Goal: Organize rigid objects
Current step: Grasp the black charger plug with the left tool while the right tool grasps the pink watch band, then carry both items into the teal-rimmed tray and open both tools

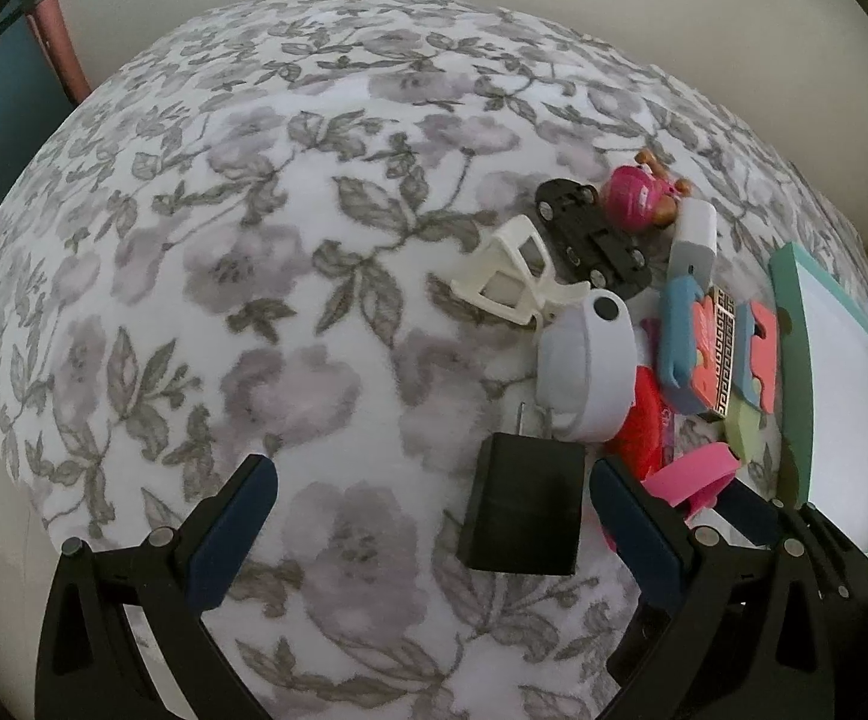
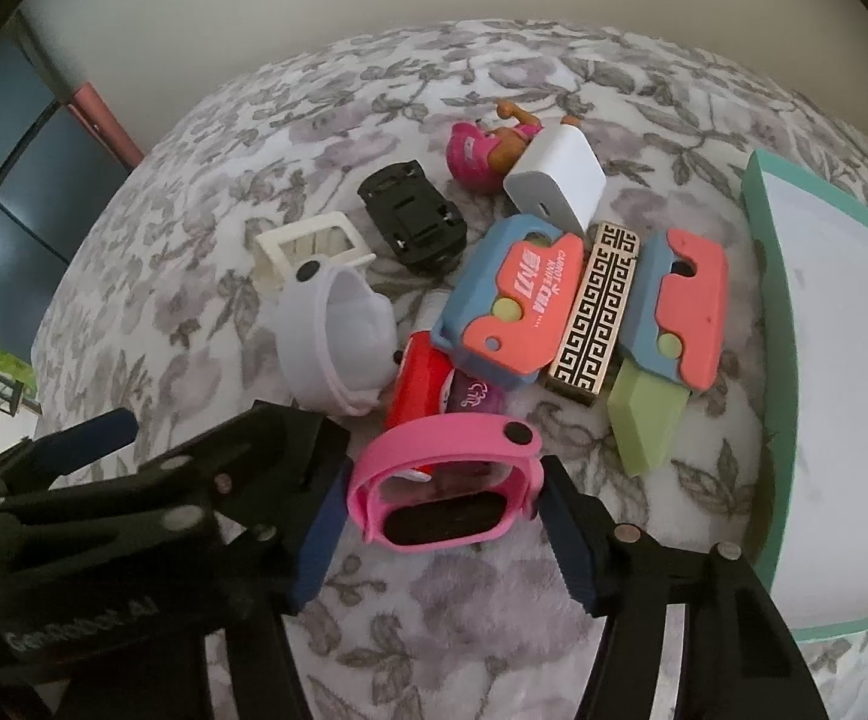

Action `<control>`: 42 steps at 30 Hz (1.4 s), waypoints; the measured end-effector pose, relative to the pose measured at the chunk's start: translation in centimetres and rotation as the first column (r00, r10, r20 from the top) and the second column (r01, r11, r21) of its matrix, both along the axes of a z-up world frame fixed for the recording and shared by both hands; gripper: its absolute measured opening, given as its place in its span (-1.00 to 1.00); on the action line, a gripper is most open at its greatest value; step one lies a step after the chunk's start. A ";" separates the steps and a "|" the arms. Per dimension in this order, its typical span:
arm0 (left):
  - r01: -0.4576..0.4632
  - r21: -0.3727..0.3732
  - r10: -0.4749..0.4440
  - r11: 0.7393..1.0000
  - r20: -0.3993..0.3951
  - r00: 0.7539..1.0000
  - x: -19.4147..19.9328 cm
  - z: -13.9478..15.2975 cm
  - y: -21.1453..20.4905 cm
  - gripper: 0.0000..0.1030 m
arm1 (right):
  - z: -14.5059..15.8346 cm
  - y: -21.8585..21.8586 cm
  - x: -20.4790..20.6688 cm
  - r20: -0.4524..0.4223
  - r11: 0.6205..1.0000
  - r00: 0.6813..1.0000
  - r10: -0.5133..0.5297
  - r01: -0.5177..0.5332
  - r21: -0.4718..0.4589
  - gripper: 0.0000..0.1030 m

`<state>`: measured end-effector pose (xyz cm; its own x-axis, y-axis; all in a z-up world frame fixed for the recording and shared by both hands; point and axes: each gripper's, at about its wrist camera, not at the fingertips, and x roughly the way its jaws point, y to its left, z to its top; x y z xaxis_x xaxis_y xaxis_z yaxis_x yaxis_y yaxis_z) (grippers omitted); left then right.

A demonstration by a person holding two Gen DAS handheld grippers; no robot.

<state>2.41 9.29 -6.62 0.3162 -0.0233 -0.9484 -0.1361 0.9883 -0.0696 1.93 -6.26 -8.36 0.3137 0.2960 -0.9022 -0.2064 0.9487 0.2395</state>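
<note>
My left gripper is open over the floral blanket; a black plug adapter lies between its fingers, close to the right one, prongs pointing away. My right gripper is closed around a pink watch, its fingers against both sides of the strap. Beyond lie a white watch, a red case, two blue-and-coral toy knives, a patterned bar, a white charger, a black toy car, a pink doll and a cream frame.
A teal-edged white tray sits at the right, also in the left wrist view. The left gripper's body shows at the right view's lower left. The blanket spreads leftward; a wall stands behind.
</note>
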 end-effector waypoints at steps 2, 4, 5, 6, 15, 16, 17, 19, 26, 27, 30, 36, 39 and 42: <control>0.006 0.011 -0.006 1.000 -0.009 1.000 0.0 -0.1 -0.3 1.00 | 0.1 -0.2 -0.2 -0.004 1.000 1.000 0.002 -0.002 -0.005 0.26; 0.015 0.017 -0.015 1.000 -0.015 1.000 0.1 -0.3 -0.6 1.00 | 0.1 -0.6 -0.3 -0.012 1.000 1.000 -0.004 0.004 -0.011 0.26; 0.025 0.022 -0.025 0.999 -0.020 0.999 0.1 -0.4 -0.8 1.00 | 0.1 -0.9 -0.4 -0.019 1.000 1.000 -0.011 0.011 -0.013 0.26; 0.036 0.027 -0.035 0.999 -0.023 0.999 0.0 -0.4 -1.2 1.00 | 0.1 -1.3 -0.6 -0.027 1.000 0.999 -0.019 0.019 -0.014 0.26; 0.090 0.040 -0.089 0.995 -0.046 0.995 0.0 -0.9 -2.8 0.56 | 0.0 -3.9 -1.5 -0.060 0.996 0.995 -0.084 0.082 -0.024 0.26; 0.095 0.034 -0.094 0.995 -0.050 0.994 0.0 -1.0 -2.9 0.42 | 0.0 -4.1 -1.6 -0.061 0.996 0.994 -0.088 0.086 -0.026 0.26; 0.100 0.032 -0.098 0.994 -0.056 0.994 0.0 -1.1 -3.1 0.36 | 0.1 -4.4 -1.7 -0.064 0.995 0.994 -0.093 0.091 -0.027 0.26; 0.112 0.039 -0.109 0.993 -0.072 0.991 0.0 -1.4 -3.4 0.19 | 0.2 -4.9 -1.9 -0.067 0.995 0.993 -0.100 0.097 -0.037 0.26; 0.100 0.034 -0.098 0.994 -0.066 0.993 -0.4 -1.4 -3.5 -0.17 | 0.8 -6.5 -2.2 -0.077 0.989 0.986 -0.145 0.145 -0.004 0.25; 0.094 0.036 -0.091 0.995 -0.058 0.994 -0.6 -1.1 -3.4 -0.17 | 1.0 -6.6 -2.3 -0.077 0.989 0.986 -0.149 0.149 0.006 0.25; 0.077 0.035 -0.076 0.996 -0.025 0.997 -1.1 0.2 -3.2 -0.17 | 1.6 -7.3 -2.4 -0.073 0.985 0.983 -0.166 0.169 0.036 0.25; 0.084 0.031 -0.086 0.996 0.049 0.995 -0.5 4.2 -4.4 -0.17 | 4.2 -9.1 -2.2 -0.023 0.969 0.977 -0.213 0.215 0.122 0.25; 0.125 0.044 -0.128 0.991 0.069 0.989 0.7 5.8 -6.7 -0.17 | 5.4 -10.7 -1.9 0.018 0.953 0.961 -0.276 0.272 0.131 0.25; 0.170 0.054 -0.174 0.984 0.080 0.982 2.0 6.8 -9.1 -0.17 | 6.0 -13.0 -1.7 0.024 0.928 0.933 -0.358 0.353 0.119 0.25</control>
